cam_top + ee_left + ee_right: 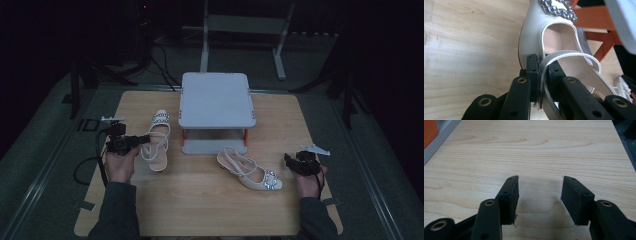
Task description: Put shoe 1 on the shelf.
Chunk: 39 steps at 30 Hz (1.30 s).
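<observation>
The cream leather slingback sandal with a rhinestone buckle [157, 140] lies at about 9 o'clock on the table, toe pointing to 12, just left of the shelf, and it is caught by its thin heel strap [564, 55]. The left gripper [142, 140] has its 2 black jaws pinched tight on that strap – in the left gripper view the strap runs edge-on between the pads, so the hold is on a narrow loop rather than the smooth body, probably because the strap gives the jaws something thin to bite. Held this way the shoe will likely hang and swing from the heel end if raised, so it wants a slow carry. Its twin, a 2nd cream slingback sandal with the same sparkling buckle [250, 172], rests at about 4 o'clock, toe toward the right edge, well apart from the 1st and untouched. The right gripper [288, 161] waits near that toe at 3 o'clock – its jaws stand apart with nothing between them, bare wood beneath, as though ready for its turn. Between the 2 shoes, toward 12 o'clock, stands the small white 2-tier shelf with orange legs [216, 100], the likely place for the pair, on the pale wooden table [200, 205].
</observation>
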Each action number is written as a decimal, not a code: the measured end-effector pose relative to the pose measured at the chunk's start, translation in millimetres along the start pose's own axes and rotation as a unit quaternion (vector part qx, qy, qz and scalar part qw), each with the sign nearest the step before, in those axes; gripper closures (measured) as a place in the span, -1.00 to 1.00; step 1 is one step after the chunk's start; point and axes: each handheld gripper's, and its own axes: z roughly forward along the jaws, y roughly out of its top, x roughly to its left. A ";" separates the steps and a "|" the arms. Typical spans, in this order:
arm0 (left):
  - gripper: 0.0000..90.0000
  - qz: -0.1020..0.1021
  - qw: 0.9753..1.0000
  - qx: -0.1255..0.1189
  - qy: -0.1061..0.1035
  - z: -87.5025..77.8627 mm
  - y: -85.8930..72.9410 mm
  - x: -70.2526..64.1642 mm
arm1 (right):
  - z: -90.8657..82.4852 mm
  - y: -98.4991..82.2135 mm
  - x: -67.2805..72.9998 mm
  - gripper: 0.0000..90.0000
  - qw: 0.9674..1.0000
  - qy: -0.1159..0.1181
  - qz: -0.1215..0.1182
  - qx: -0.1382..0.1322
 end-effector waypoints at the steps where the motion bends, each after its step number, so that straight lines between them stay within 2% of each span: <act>1: 0.86 -0.002 1.000 -0.003 -0.002 -1.1 1.8 -0.9 | -0.1 0.1 -0.4 0.06 1.000 0.000 0.000 -0.001; 11: 0.86 0.003 1.000 -0.010 -0.019 -10.4 18.9 -10.1 | -0.2 -0.2 -1.4 0.07 1.000 -0.002 0.000 0.000; 19: 0.86 0.004 1.000 -0.017 -0.024 -15.5 29.7 -15.8 | -0.3 -0.2 -1.8 0.07 1.000 -0.002 0.001 0.000; 25: 0.86 0.000 0.999 -0.023 -0.038 -21.1 36.3 -17.0 | 0.0 -0.2 -1.6 0.07 1.000 -0.002 0.000 0.000; 31: 0.86 0.006 0.999 -0.027 -0.037 -26.4 44.3 -21.3 | 0.2 -0.2 -1.7 0.07 1.000 -0.002 -0.002 0.000; 39: 0.85 0.009 0.998 -0.032 -0.049 -31.7 54.9 -30.3 | 1.0 -0.1 -0.4 0.07 1.000 -0.001 -0.004 0.002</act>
